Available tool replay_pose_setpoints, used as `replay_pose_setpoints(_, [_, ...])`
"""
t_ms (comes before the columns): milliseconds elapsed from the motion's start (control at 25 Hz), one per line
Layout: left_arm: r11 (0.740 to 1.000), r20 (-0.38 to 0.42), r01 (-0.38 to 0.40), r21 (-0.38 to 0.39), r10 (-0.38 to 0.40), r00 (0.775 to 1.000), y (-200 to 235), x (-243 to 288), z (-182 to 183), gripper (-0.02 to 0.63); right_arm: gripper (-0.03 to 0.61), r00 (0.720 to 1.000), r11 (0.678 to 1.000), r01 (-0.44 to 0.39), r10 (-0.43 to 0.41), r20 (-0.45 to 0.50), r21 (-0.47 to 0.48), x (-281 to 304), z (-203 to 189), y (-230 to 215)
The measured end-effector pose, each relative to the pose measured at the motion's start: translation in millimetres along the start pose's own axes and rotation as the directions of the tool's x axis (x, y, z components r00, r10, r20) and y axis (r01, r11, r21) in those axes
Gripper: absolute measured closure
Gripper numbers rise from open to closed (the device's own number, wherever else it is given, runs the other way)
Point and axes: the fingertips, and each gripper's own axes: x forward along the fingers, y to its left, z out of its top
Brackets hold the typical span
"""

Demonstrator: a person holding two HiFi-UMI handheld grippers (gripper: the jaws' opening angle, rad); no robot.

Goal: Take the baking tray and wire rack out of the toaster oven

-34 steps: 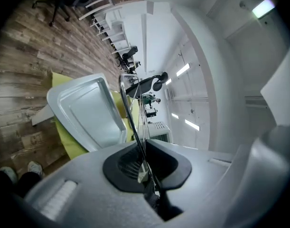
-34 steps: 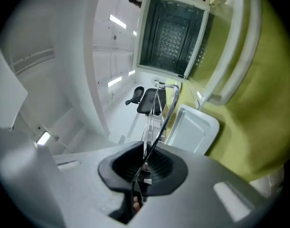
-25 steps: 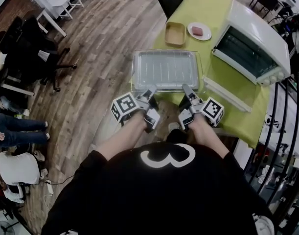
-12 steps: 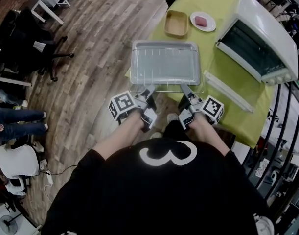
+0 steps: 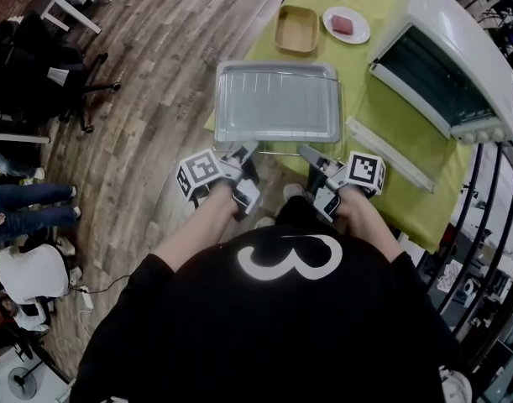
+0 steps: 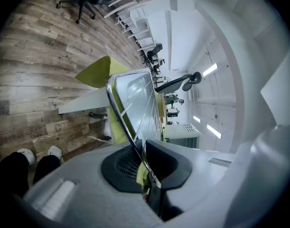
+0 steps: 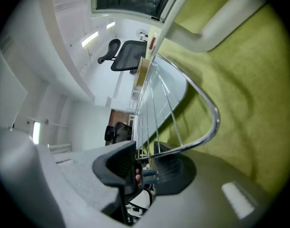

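The silver baking tray lies on the wire rack at the near end of the green-clothed table, outside the white toaster oven. My left gripper is shut on the rack's near rim; in the left gripper view the chrome wire runs pinched between the left gripper's black pads. My right gripper has just been opening. The rack's rim still passes between the right gripper's pads, with a gap on one side.
The oven's door hangs open just right of the tray. Beyond the tray stand a tan square dish and a white plate with something pink. Wooden floor and office chairs lie to the left, and people sit at the far left.
Both grippers have come down with the tray and rack, which now rest on the green cloth. The right gripper's jaws have parted around the rack's rim.
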Motion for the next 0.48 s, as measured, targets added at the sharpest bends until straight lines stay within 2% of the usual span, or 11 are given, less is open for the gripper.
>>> replay_pose_setpoints(120, [1.0, -0.014, 0.009, -0.028, -0.009, 1.0, -0.5, 0.4, 0.1, 0.588, 0.429, 1.0, 1.0, 0.009, -0.009, -0.016, 0.017, 1.3, 2.3, 0.7])
replay_pose_setpoints(280, [0.993, -0.061, -0.002, -0.116, -0.005, 0.998, 3.1, 3.2, -1.9, 0.586, 0.388, 1.0, 0.997, 0.02, -0.019, -0.008, 0.069, 3.3, 12.5, 0.6])
replay_pose_setpoints(400, [0.99, -0.089, -0.027, -0.14, 0.014, 0.996, 5.4, 6.8, -2.2, 0.515, 0.381, 0.999, 0.997, 0.034, -0.033, -0.01, 0.073, 4.2, 18.4, 0.2])
replay_pose_setpoints(480, [0.987, -0.114, -0.03, -0.159, 0.012, 0.993, 5.1, 10.1, -3.5, 0.476, 0.377, 0.998, 0.998, 0.041, -0.038, -0.045, 0.054, 5.9, 17.6, 0.7])
